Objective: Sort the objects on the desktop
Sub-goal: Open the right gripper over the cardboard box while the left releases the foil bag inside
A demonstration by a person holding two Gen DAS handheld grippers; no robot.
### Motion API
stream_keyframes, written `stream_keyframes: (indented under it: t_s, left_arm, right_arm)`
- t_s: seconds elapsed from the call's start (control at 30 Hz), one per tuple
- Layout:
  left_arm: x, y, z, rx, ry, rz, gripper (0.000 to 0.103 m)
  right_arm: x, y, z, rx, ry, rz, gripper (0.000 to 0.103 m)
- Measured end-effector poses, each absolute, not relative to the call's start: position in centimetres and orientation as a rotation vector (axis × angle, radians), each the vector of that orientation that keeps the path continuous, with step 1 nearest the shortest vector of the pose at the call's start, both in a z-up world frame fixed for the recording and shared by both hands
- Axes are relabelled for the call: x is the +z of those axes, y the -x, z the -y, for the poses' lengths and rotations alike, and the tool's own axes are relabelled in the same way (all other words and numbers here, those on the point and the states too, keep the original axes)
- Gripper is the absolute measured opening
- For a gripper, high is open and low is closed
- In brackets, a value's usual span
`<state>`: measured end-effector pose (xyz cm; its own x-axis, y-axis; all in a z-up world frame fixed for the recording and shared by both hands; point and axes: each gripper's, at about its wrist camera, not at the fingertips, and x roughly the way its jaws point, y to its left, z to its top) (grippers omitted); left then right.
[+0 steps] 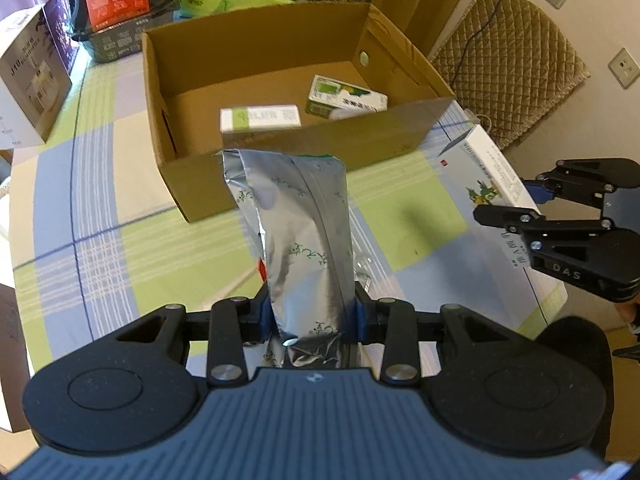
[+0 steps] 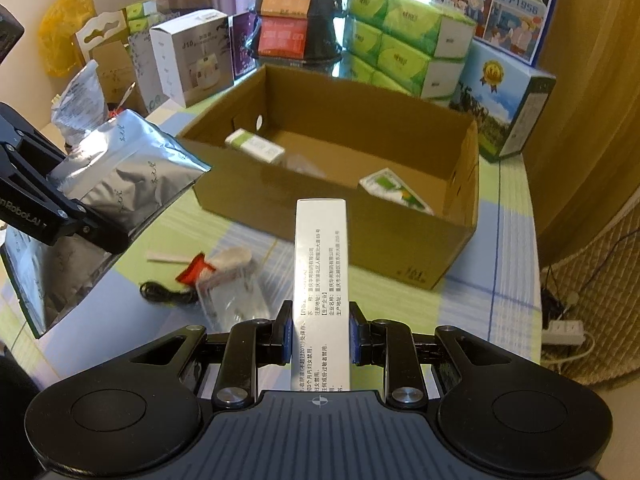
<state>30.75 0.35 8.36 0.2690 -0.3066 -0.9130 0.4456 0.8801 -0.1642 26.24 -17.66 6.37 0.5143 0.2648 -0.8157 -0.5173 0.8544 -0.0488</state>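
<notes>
In the left wrist view my left gripper (image 1: 314, 316) is shut on a silver foil pouch (image 1: 304, 240), which stands upright just in front of the open cardboard box (image 1: 360, 148). Two white-and-green medicine boxes (image 1: 260, 118) (image 1: 346, 98) lie inside it. In the right wrist view my right gripper (image 2: 320, 336) is shut on a long white medicine box (image 2: 320, 260) with printed text, pointing at the cardboard box (image 2: 360, 248). At the left, the left gripper (image 2: 72, 192) holds the pouch (image 2: 128, 172). The right gripper (image 1: 508, 202) and its white box (image 1: 488, 172) show at the right edge of the left wrist view.
On the plaid tablecloth (image 2: 500, 280) lie a red packet (image 2: 194, 272), a clear plastic bag (image 2: 232, 300), a black cable (image 2: 160, 294) and another silver pouch (image 2: 48, 280). Green tissue packs (image 2: 404, 36), a blue carton (image 2: 504, 100) and a white appliance box (image 2: 192, 56) crowd the far edge.
</notes>
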Motion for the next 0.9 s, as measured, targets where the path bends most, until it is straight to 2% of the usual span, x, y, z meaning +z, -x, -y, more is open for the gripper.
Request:
stream_keyframes:
  t_s: [0.53, 0.9]
  left_arm:
    - [11.9, -39.4, 1.0, -0.481, -0.135, -1.137, 0.032]
    - [10.9, -44.9, 5.4, -0.493, -0.082, -1.125, 0.032]
  right_arm:
    - [9.6, -34.4, 16.0, 0.488, 0.327, -0.887, 0.023]
    - [9.9, -40.9, 16.8, 0.447, 0.267, -0.894, 0.023]
